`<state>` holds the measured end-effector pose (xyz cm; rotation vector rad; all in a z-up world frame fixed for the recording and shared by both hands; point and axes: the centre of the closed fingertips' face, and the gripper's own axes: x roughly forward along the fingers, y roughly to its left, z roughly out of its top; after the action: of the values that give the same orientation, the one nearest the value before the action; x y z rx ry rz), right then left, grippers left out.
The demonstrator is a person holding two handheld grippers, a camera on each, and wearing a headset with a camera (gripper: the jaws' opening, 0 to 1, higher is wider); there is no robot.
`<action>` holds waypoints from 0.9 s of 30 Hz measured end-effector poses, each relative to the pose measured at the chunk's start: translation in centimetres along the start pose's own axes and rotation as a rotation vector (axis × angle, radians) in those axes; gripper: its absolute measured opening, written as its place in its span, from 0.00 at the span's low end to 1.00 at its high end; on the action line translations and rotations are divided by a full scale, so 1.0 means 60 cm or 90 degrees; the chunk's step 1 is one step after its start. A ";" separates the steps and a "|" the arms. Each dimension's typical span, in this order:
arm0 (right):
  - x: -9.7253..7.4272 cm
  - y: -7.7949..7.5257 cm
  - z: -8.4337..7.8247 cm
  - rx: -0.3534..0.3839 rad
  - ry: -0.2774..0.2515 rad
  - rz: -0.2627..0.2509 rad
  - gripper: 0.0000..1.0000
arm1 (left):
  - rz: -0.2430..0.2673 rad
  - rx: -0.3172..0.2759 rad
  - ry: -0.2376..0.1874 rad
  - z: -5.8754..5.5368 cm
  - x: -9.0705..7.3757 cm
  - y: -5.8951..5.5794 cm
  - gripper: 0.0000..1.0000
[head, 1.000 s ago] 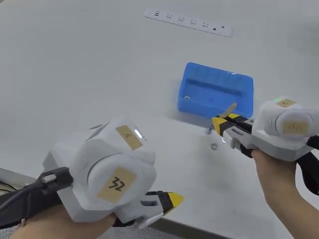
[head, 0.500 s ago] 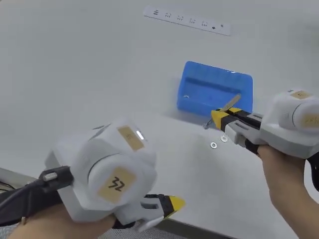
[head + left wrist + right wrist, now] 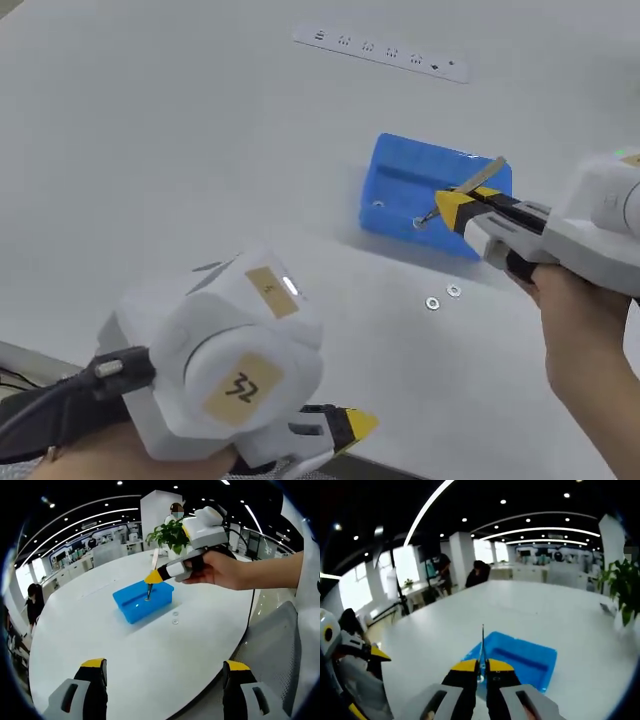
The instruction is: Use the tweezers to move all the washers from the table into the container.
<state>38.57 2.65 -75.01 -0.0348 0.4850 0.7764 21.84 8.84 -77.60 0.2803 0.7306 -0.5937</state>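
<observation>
The big white table (image 3: pixel 180 140) takes up most of the head view. The left gripper view is the one that tells me it's round, with an open office, a plant (image 3: pixel 170 532) and a few people behind it. The blue container (image 3: pixel 400 180) sits toward the far right of the table. The head view also gives me a power strip (image 3: pixel 380 50) lying well beyond it.

The left gripper (image 3: pixel 164 666) is down at the near edge, close to me. Its own view makes the jaws plain: spread wide, nothing between them. From the head view I mostly get its white body and one yellow tip.

The right gripper (image 3: pixel 455 208) reaches in from the right, jaws pressed tight on the tweezers (image 3: pixel 482 180). Its own view shows the two yellow tips squeezed against them, with the blue box straight ahead. In the head view the tweezers slant down to the left, points over the near right part of the container. The left gripper view has them pointing down into it. I can't tell if the points touch the bottom, or if there's a washer in them, since it's too small.

Two washers (image 3: pixel 432 303) lie on the table just to the near side of the container, close together but not touching. The head view and left gripper view both pick them up.
</observation>
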 end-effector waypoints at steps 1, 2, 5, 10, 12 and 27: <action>0.003 -0.004 0.003 0.002 -0.003 -0.003 0.02 | 0.000 0.000 0.002 -0.001 0.000 0.000 0.99; 0.007 -0.008 0.006 0.006 -0.007 -0.007 0.02 | 0.001 0.001 0.003 -0.002 0.000 0.001 0.99; 0.019 -0.015 0.005 0.009 -0.001 -0.012 0.02 | 0.002 0.001 0.008 -0.006 0.002 0.002 0.99; 0.045 -0.028 -0.017 -0.002 0.020 -0.021 0.02 | -0.001 0.003 0.012 -0.008 0.005 -0.001 0.99; 0.051 -0.028 -0.024 0.002 0.028 -0.021 0.02 | 0.000 0.004 0.013 -0.007 0.005 -0.001 0.99; 0.092 -0.042 -0.056 -0.053 0.061 -0.040 0.02 | -0.001 0.001 0.023 -0.014 0.008 0.001 0.98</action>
<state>42.30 3.80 -80.77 -0.1642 0.5402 0.7345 21.67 9.05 -78.54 0.2928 0.7652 -0.5913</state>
